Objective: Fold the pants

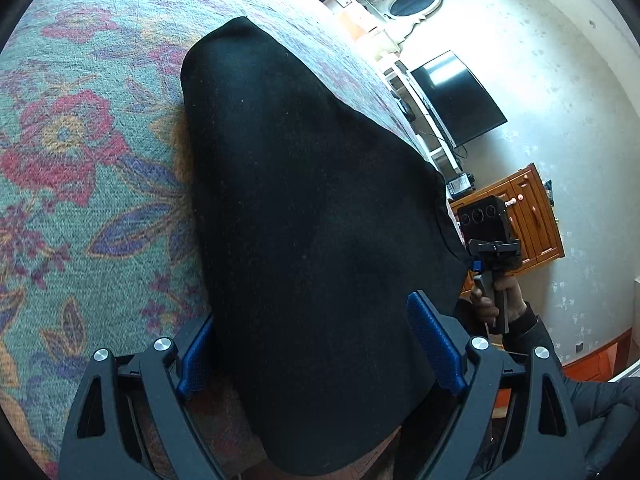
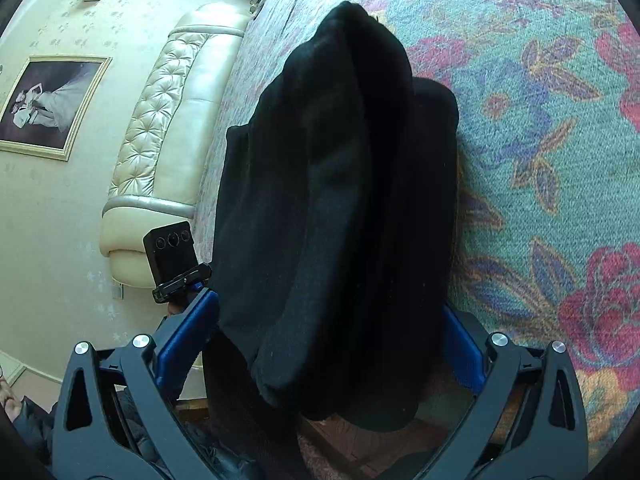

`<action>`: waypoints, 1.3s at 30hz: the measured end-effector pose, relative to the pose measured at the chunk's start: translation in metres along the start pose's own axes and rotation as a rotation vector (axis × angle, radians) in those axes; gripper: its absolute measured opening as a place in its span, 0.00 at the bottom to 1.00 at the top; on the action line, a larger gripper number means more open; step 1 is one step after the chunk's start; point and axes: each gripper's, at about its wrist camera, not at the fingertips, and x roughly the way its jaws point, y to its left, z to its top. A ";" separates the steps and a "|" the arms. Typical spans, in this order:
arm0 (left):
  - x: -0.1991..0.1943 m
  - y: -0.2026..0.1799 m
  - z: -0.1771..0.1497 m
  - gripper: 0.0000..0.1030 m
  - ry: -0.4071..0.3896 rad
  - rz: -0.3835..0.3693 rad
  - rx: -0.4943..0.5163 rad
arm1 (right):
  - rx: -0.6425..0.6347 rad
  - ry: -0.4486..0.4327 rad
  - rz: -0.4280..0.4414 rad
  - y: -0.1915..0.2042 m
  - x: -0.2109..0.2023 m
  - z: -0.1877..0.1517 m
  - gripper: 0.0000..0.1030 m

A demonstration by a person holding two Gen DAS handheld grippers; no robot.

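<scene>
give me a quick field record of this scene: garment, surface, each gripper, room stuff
garment: black fabric pants, bunched and draped toward both cameras, far end lying on the bed
surface: floral woven bedspread in teal, red and blue
left gripper: jaws wide apart, cloth lying between them
right gripper: jaws wide apart, folded cloth between them
room: black flat television, cream tufted headboard, framed photo
</scene>
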 end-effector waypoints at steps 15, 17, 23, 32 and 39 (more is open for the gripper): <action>0.015 -0.014 0.014 0.70 -0.017 0.096 0.079 | 0.050 0.053 -0.023 -0.020 -0.010 -0.023 0.42; 0.012 -0.010 0.013 0.52 -0.009 0.093 0.070 | 0.046 0.057 -0.019 -0.020 -0.010 -0.023 0.41; 0.009 -0.006 0.012 0.52 -0.011 0.043 0.057 | 0.055 0.060 0.009 -0.018 -0.007 -0.019 0.53; -0.020 -0.003 0.037 0.83 -0.100 0.047 0.010 | 0.041 -0.003 0.050 -0.022 -0.021 -0.005 0.76; 0.003 0.033 0.080 0.83 -0.053 0.062 -0.098 | 0.096 -0.126 0.086 -0.039 -0.027 0.041 0.84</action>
